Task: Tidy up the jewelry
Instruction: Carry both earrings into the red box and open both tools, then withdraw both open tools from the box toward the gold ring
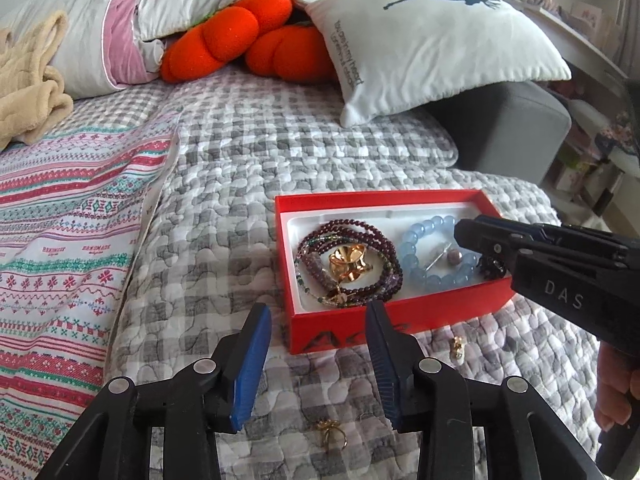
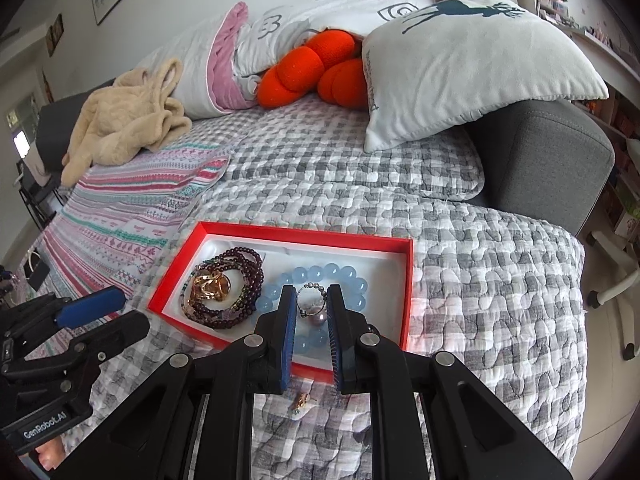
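Observation:
A red box (image 1: 352,326) (image 2: 406,280) with a white lining sits on the checked quilt. It holds a dark red bead bracelet (image 1: 360,236) (image 2: 244,264), a gold flower piece (image 1: 349,264) (image 2: 210,286), a pale blue bead bracelet (image 1: 416,246) (image 2: 332,272) and a small ring with a purple bead (image 1: 456,258) (image 2: 314,314). My right gripper (image 2: 312,300) (image 1: 486,246) hovers over the blue bracelet, jaws slightly apart around the ring, not clearly gripping it. My left gripper (image 1: 318,322) is open and empty, just before the box's near wall.
A gold ring (image 1: 330,432) and a small gold earring (image 1: 456,346) (image 2: 301,402) lie loose on the quilt in front of the box. Pillows (image 1: 432,36), an orange plush (image 1: 248,40) and a beige garment (image 2: 124,120) lie at the back. A grey sofa arm (image 2: 552,160) stands at right.

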`<state>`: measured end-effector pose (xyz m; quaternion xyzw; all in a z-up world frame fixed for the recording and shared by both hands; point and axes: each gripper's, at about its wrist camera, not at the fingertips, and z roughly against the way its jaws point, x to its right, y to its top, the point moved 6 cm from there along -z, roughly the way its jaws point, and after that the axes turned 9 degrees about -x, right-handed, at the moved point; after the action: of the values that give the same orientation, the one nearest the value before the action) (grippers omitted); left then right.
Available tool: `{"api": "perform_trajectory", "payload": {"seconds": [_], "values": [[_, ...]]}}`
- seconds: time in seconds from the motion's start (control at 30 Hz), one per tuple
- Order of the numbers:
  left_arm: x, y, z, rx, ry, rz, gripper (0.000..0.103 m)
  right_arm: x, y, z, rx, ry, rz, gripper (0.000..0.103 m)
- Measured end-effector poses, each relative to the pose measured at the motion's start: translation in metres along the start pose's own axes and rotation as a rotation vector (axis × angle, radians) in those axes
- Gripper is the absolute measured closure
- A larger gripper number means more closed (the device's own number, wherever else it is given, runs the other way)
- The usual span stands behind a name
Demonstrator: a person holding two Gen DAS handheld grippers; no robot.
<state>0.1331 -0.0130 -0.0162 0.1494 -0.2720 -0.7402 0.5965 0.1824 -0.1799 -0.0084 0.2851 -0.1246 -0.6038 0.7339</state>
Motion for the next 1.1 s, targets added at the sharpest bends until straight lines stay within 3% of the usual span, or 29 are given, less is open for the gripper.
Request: {"api": "perform_trajectory", "payload": {"seconds": [0.23, 0.37, 0.57, 0.7, 1.1], "values": [[-0.010, -0.007, -0.004, -0.025, 0.025, 0.006, 0.059, 0.003, 0.004, -0.011, -0.009, -0.010, -0.013, 0.085], [-0.011, -0.006, 0.000, -0.019, 0.029, 0.008, 0.049, 0.006, 0.004, -0.007, -0.008, -0.003, -0.031, 0.058], [-0.010, -0.010, 0.002, -0.023, 0.040, -0.007, 0.042, 0.009, 0.001, 0.015, 0.018, 0.001, -0.043, 0.056], [-0.008, -0.019, 0.002, -0.034, 0.054, -0.031, 0.035, 0.012, -0.007, 0.032, 0.026, -0.004, -0.064, 0.042], [-0.001, -0.053, 0.006, -0.076, 0.053, -0.092, 0.026, 0.020, -0.056, 0.051, -0.021, -0.055, -0.012, 0.039]]}}
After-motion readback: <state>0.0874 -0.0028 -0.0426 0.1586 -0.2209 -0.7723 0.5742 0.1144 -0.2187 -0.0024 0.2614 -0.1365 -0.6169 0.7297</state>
